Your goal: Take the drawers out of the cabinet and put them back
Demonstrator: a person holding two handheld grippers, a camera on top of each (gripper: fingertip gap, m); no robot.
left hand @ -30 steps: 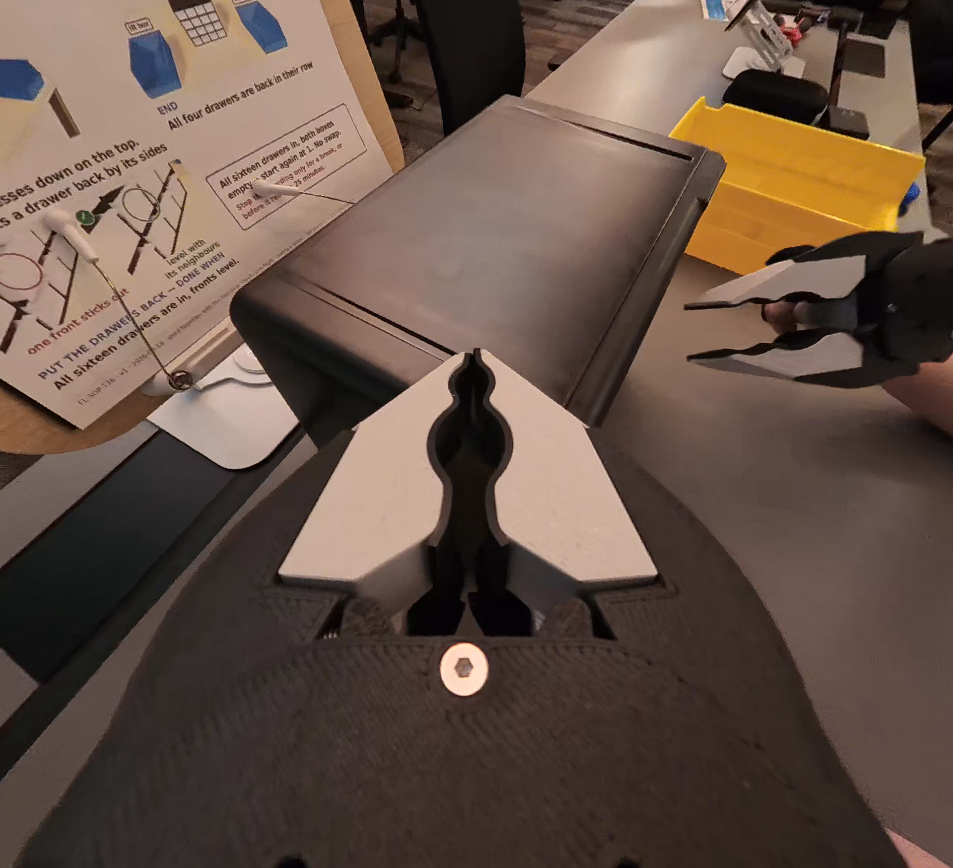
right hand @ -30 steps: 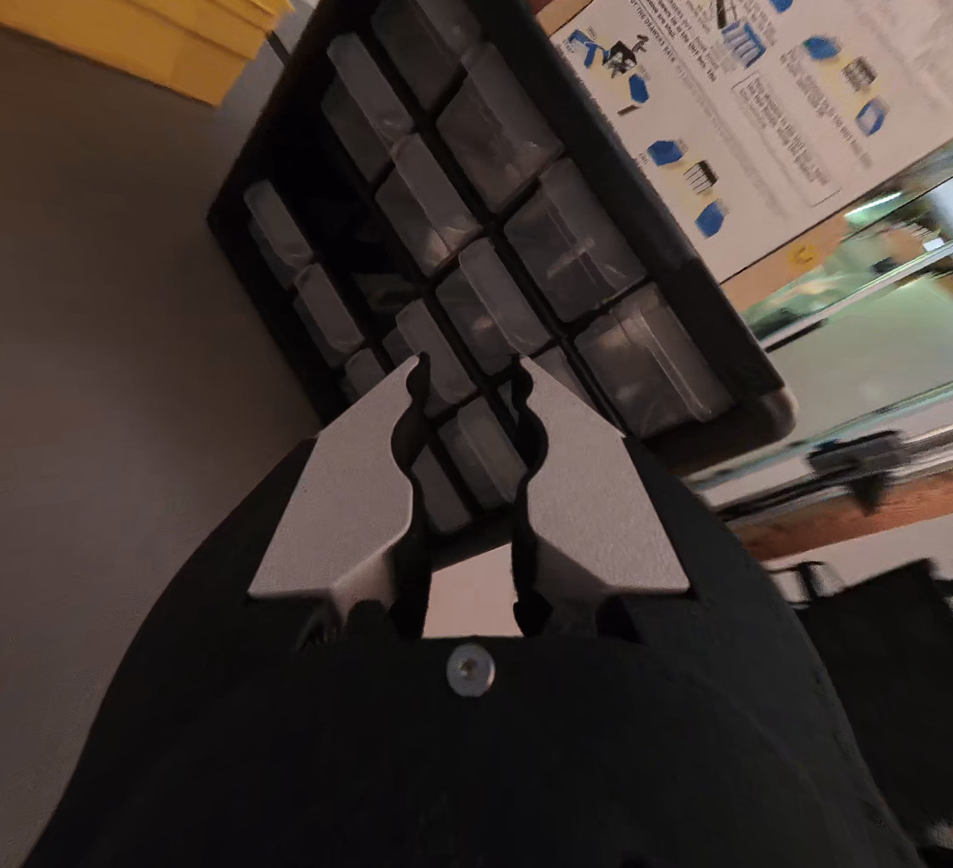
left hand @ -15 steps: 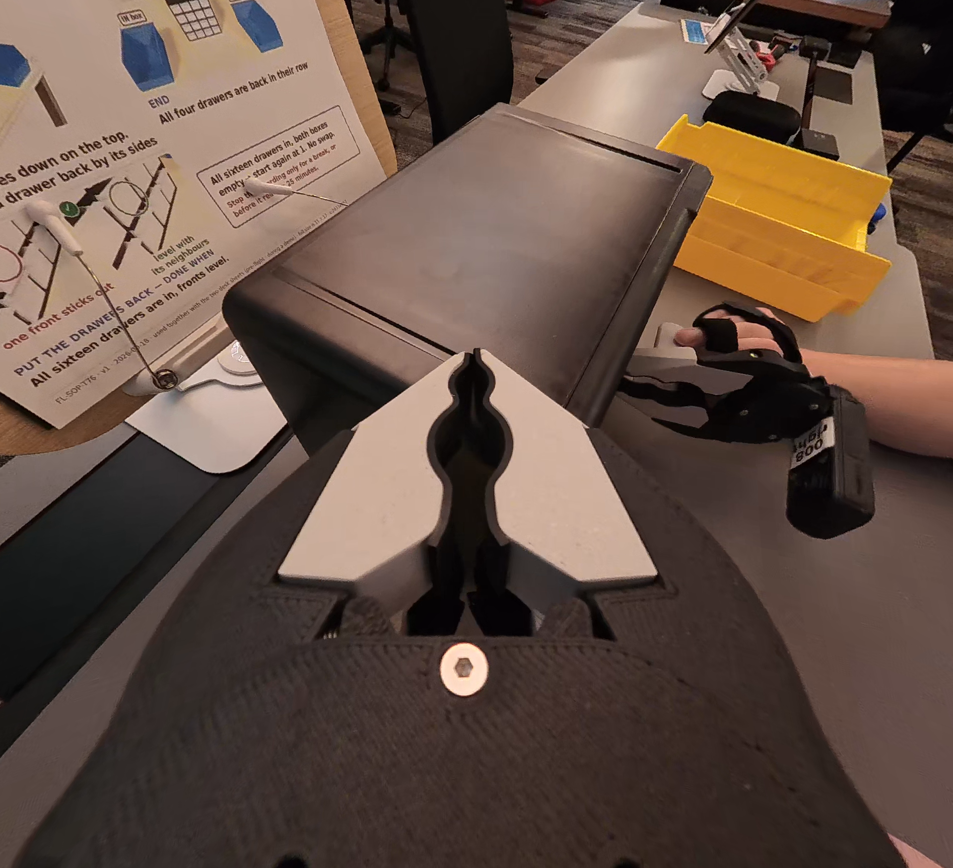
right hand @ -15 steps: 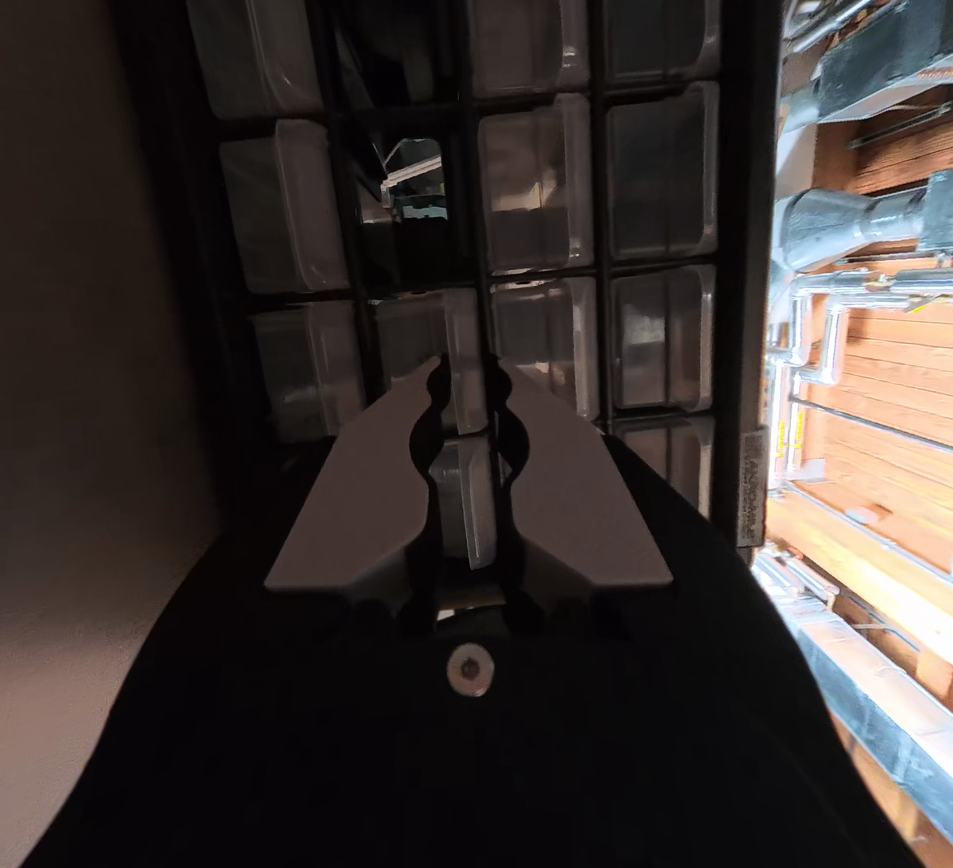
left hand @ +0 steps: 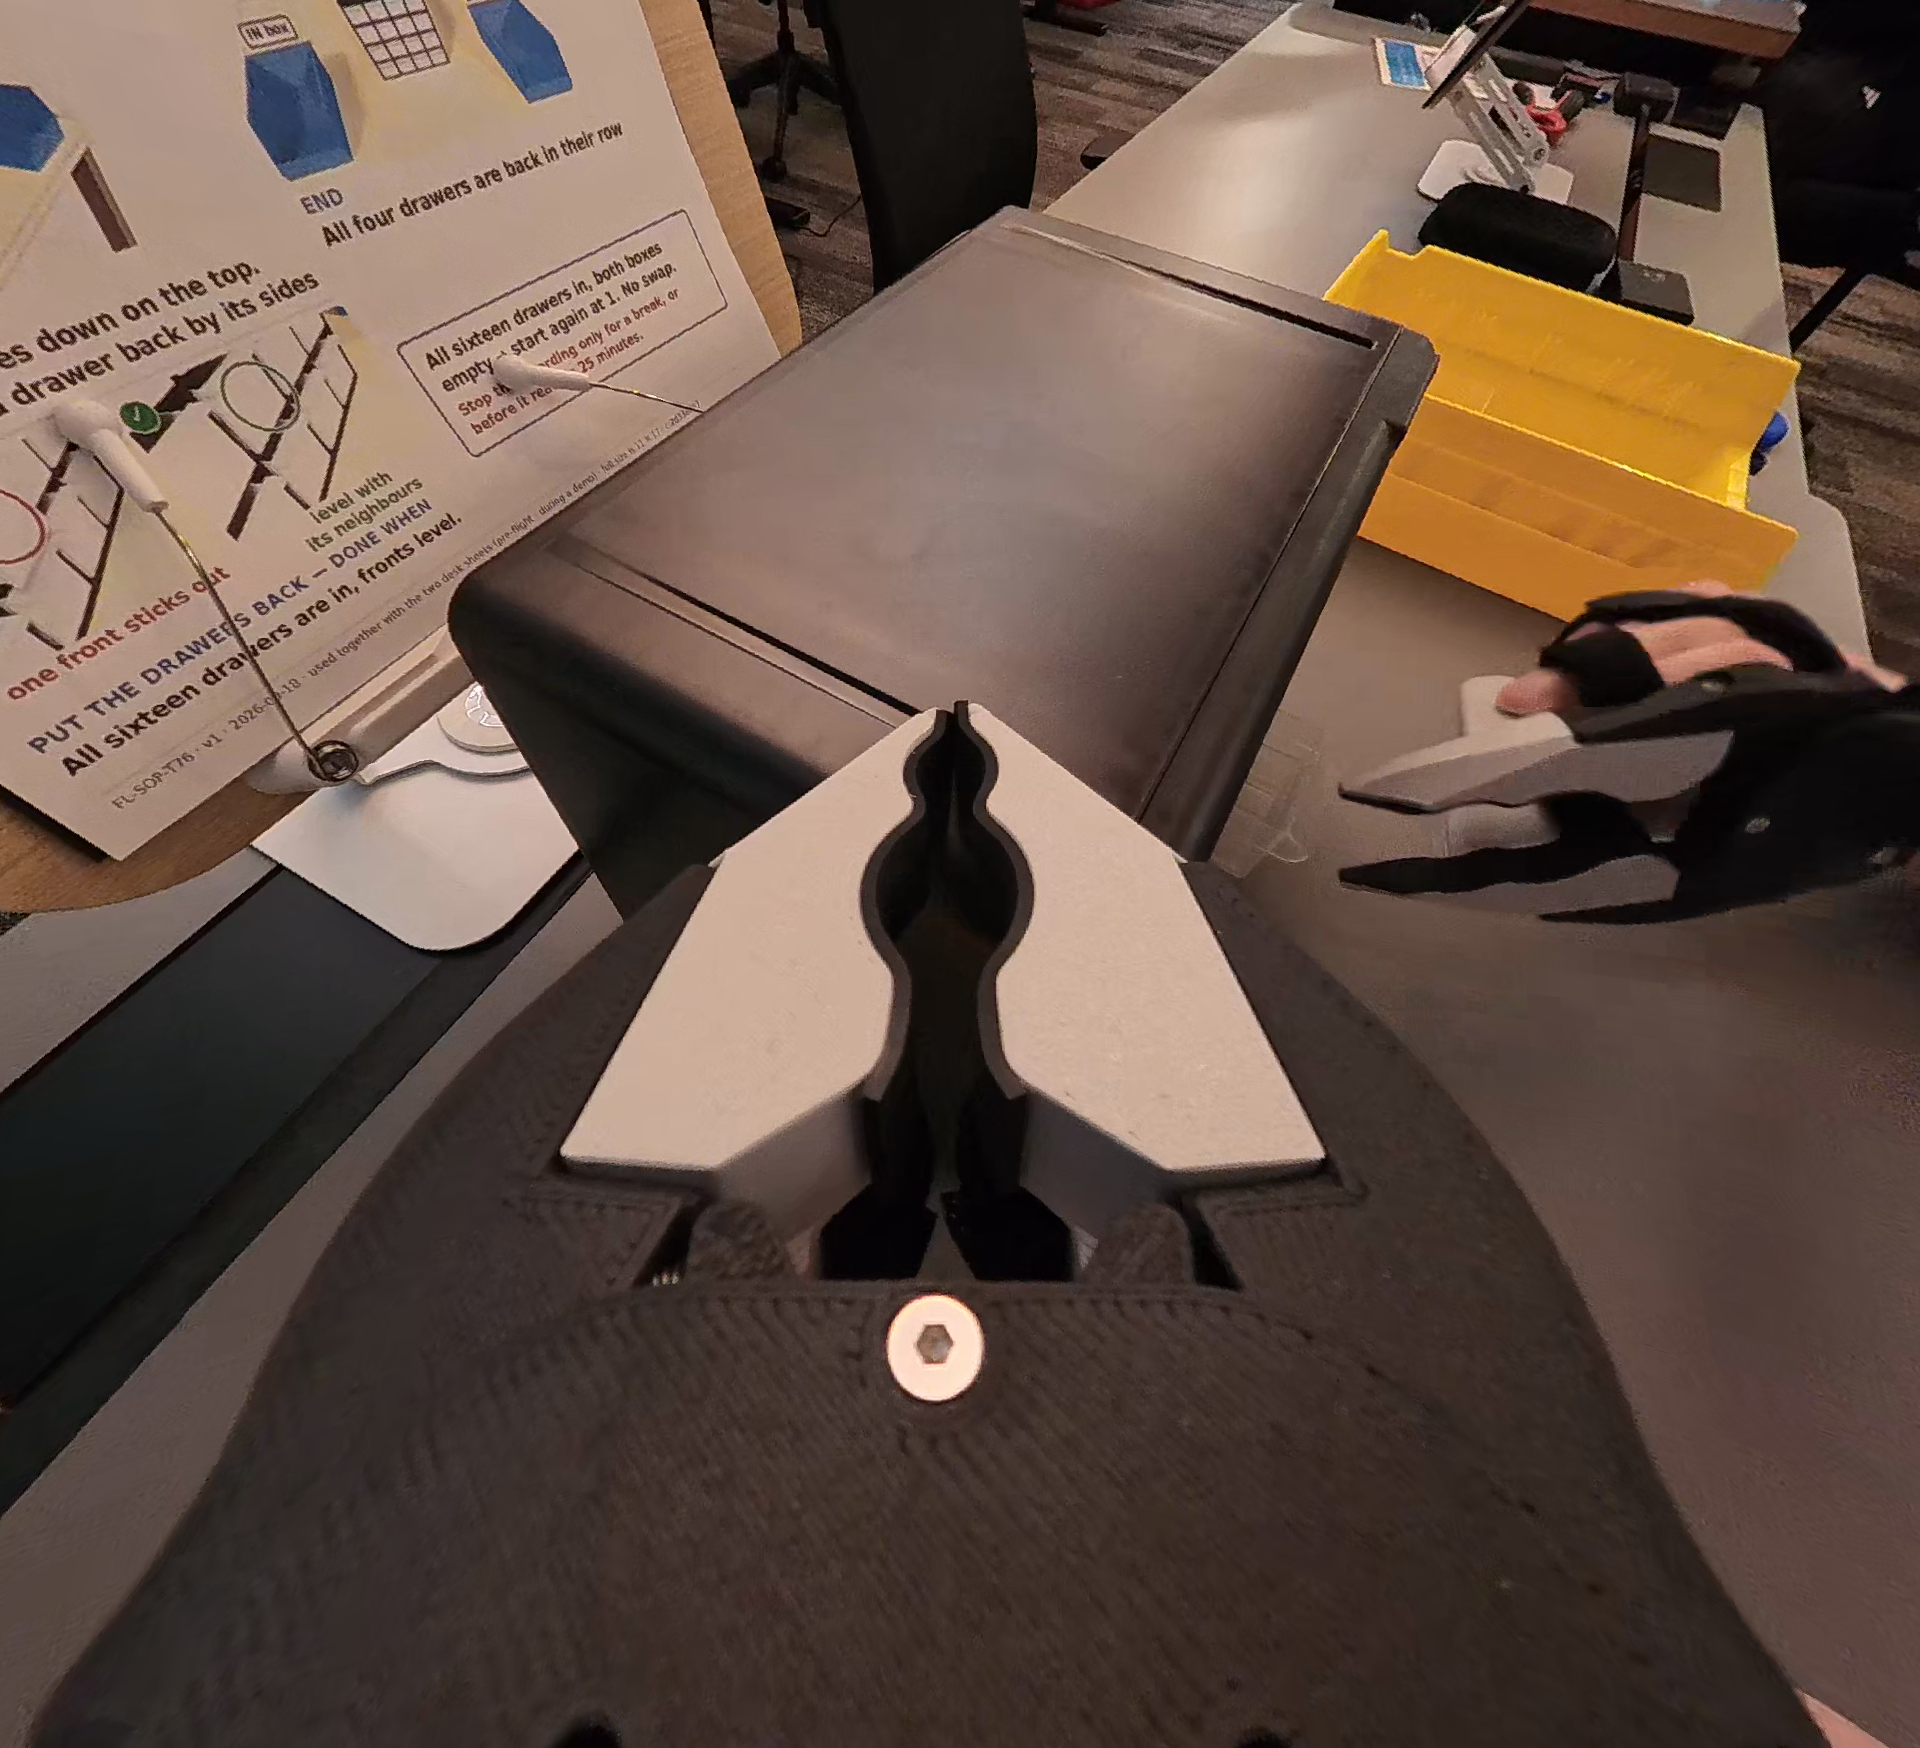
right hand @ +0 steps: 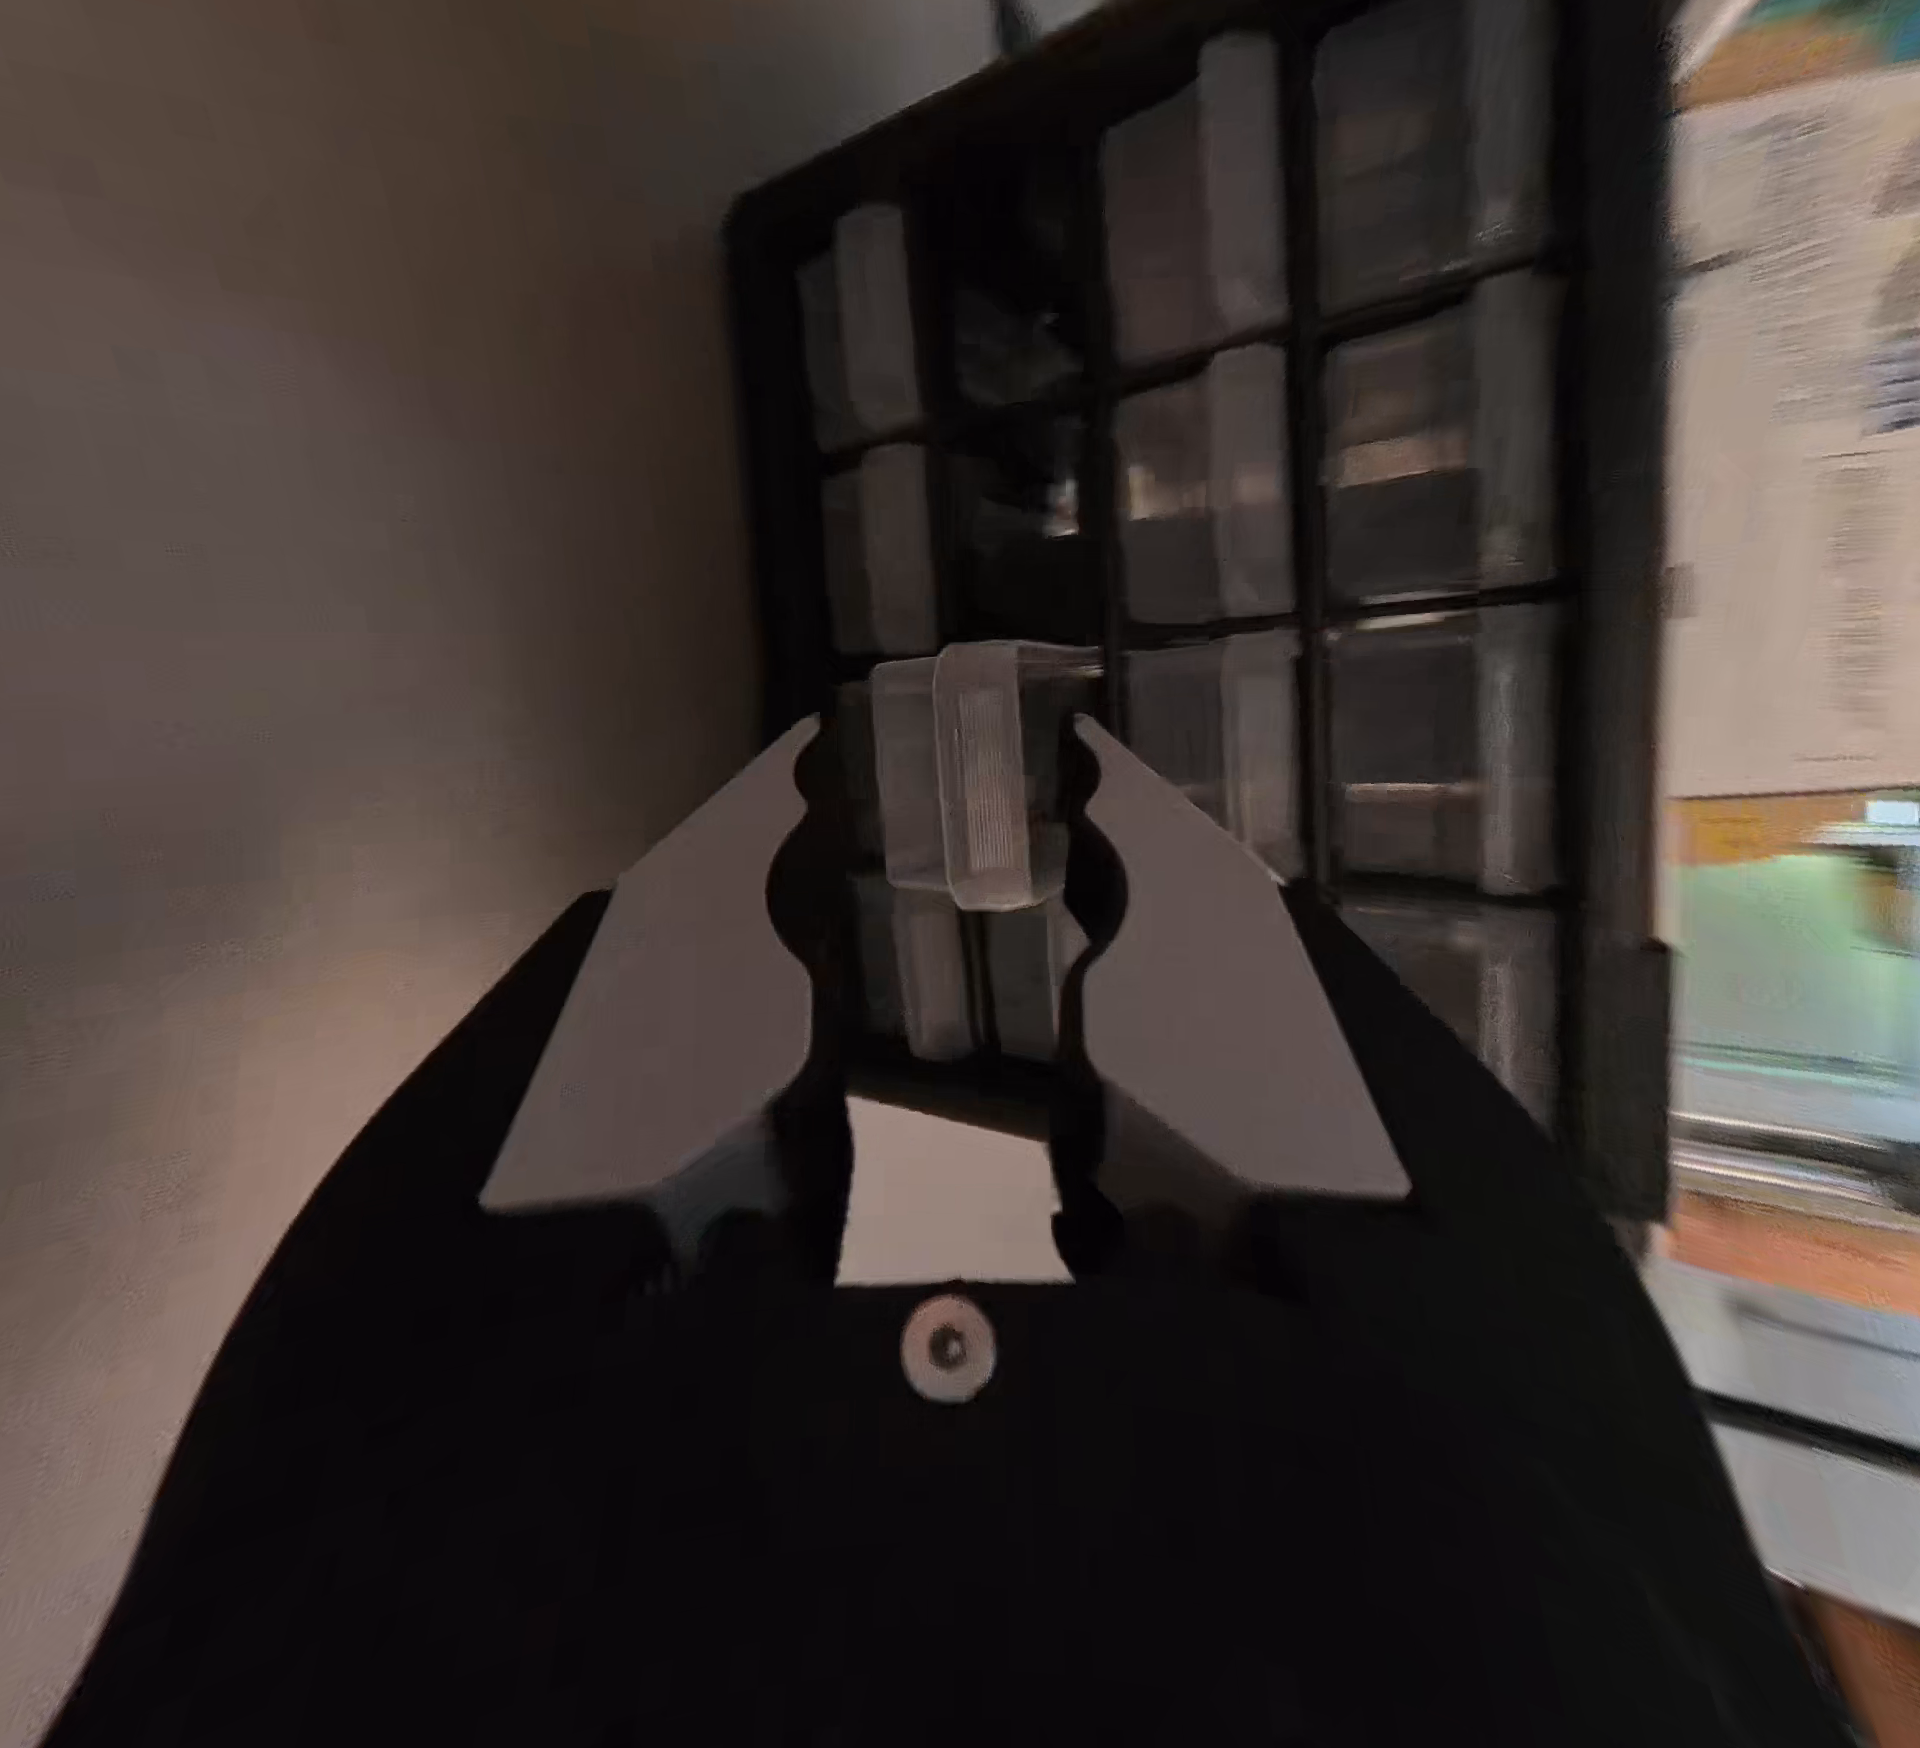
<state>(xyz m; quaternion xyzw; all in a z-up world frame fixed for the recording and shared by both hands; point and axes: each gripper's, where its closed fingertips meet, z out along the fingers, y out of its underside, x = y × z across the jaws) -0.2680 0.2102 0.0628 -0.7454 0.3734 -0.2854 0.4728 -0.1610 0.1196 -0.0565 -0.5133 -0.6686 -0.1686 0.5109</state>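
Observation:
The black cabinet stands on the grey table, seen from above and behind in the left wrist view. My left gripper is shut and empty, its tips at the near edge of the cabinet's top. In the blurred, rolled right wrist view the cabinet front shows a grid of clear drawers and two dark empty slots. One clear drawer sticks out part way. My right gripper is open, one finger on each side of that drawer's handle, with small gaps. The right gripper also shows in the left wrist view, next to the drawer.
A yellow bin lies on the table beyond the cabinet, to its right. An instruction poster on a stand is to its left. A black case and a stand are farther back. A person sits at a far desk.
My right gripper swung to the cabinet front, closed on a drawer handle, then opened and backed off slightly; the drawer now sticks out. My left gripper stayed put, shut.

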